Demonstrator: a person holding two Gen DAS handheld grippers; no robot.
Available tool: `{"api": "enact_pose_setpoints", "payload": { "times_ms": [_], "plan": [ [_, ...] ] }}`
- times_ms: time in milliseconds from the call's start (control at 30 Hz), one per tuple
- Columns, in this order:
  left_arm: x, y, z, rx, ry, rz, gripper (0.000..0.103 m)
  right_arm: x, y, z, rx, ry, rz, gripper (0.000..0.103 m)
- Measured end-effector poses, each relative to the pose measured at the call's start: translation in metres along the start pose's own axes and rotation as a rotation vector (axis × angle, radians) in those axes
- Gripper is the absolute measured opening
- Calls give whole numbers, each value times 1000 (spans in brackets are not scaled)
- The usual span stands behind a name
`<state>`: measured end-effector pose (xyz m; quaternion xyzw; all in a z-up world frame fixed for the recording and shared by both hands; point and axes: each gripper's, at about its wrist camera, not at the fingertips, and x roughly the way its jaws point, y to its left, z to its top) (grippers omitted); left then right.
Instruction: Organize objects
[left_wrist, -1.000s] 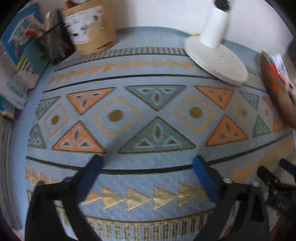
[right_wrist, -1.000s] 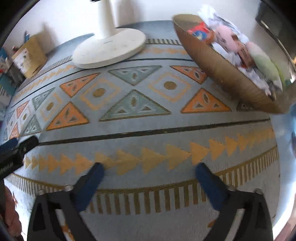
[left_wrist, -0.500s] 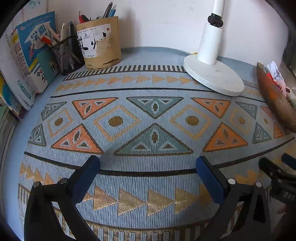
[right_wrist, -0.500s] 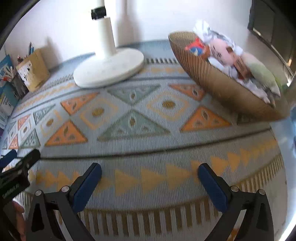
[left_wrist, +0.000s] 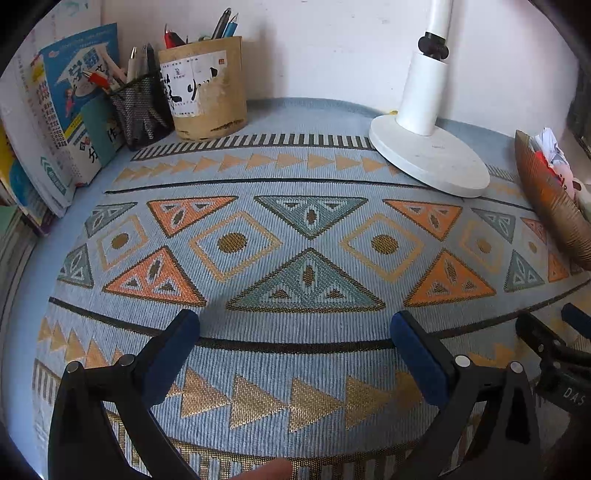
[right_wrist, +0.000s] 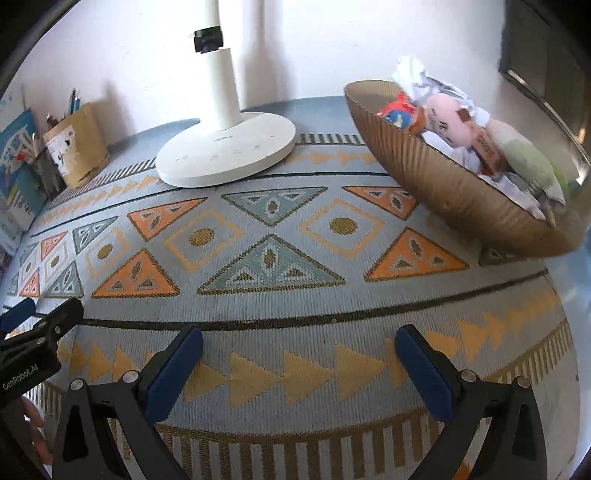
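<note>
On the blue woven mat with orange and teal triangles (left_wrist: 306, 229), both of your grippers hang with nothing between the fingers. Your left gripper (left_wrist: 295, 343) has its blue-padded fingers (left_wrist: 173, 350) spread wide, only bare mat in the gap. Same deal on the right gripper (right_wrist: 299, 354): spread wide, gripping nothing, blue pads (right_wrist: 424, 373) apart over the row of gold triangles.

The stuff to organize sits well ahead of both sets of fingers, nothing touching. Off to your right there's the brown ribbed cardboard bowl (right_wrist: 450, 192), tilted, loaded with a pink plush toy (right_wrist: 443, 118), a pale green plush (right_wrist: 528, 158), some crumpled white paper (right_wrist: 413, 74) and a red-and-blue packet (right_wrist: 399, 110). It's up and to the right of the right gripper, far beyond the fingertips. In the left wrist view you only catch its edge at the far right.

The white round lamp base with its upright post (left_wrist: 428, 158) stands at the back of the mat, between the bowl and the desk stuff. At the back left, against the wall: a tan cylindrical pen holder with a paper label (left_wrist: 203, 88), a black mesh pen cup (left_wrist: 138, 107) just beside it, touching or nearly, and blue-covered books (left_wrist: 66, 110) leaning at the left.

Each gripper shows at the edge of the other's view.
</note>
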<state>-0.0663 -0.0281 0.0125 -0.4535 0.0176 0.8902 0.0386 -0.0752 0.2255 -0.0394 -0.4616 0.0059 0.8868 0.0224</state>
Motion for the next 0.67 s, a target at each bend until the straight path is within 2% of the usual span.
{"api": "enact_pose_setpoints", "payload": {
  "times_ms": [667],
  "plan": [
    [1, 1, -1, 3, -1, -4, 103, 0, -1, -1, 1, -21, 2, 103]
  ]
}}
